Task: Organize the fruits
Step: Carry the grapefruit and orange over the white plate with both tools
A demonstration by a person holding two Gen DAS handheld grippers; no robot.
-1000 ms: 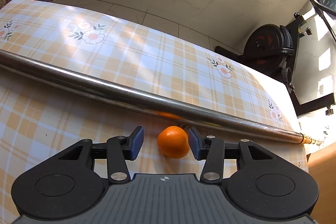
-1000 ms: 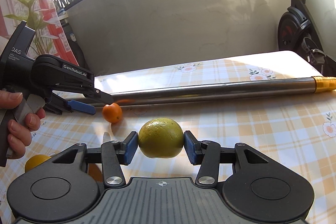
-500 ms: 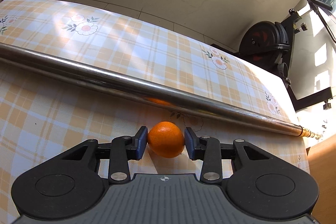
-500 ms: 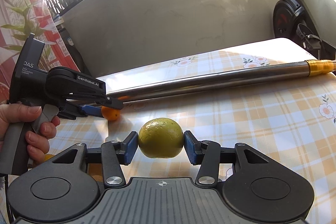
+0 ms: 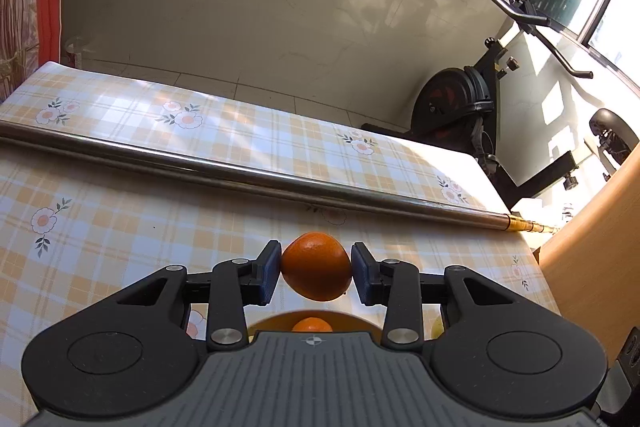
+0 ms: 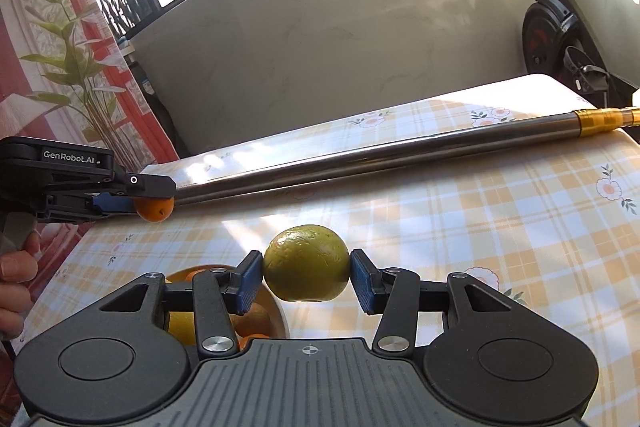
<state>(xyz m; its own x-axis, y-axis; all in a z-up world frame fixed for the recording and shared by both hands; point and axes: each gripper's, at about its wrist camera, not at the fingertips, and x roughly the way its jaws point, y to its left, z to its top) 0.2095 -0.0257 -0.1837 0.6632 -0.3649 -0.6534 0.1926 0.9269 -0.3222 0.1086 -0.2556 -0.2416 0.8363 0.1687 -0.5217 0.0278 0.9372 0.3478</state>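
My left gripper (image 5: 316, 273) is shut on a small orange (image 5: 316, 267) and holds it above the table; the same gripper (image 6: 154, 205) and orange (image 6: 155, 209) show at the left of the right wrist view. My right gripper (image 6: 307, 275) is shut on a yellow-green round fruit (image 6: 306, 263), held above the table. A bowl (image 6: 280, 311) with several orange and yellow fruits sits under my right gripper's left finger. In the left wrist view the bowl's rim (image 5: 360, 319) and an orange inside it (image 5: 312, 325) show just below the held orange.
A long steel pole (image 6: 380, 157) with a gold end lies across the checked tablecloth (image 6: 500, 227), also in the left wrist view (image 5: 248, 175). An exercise bike (image 5: 460, 107) stands past the table's right end. A wooden surface (image 5: 592, 267) is at the right.
My left gripper closed on the small orange and lifted it off the table, back over the bowl. My right gripper kept its hold on the green fruit and rose slightly.
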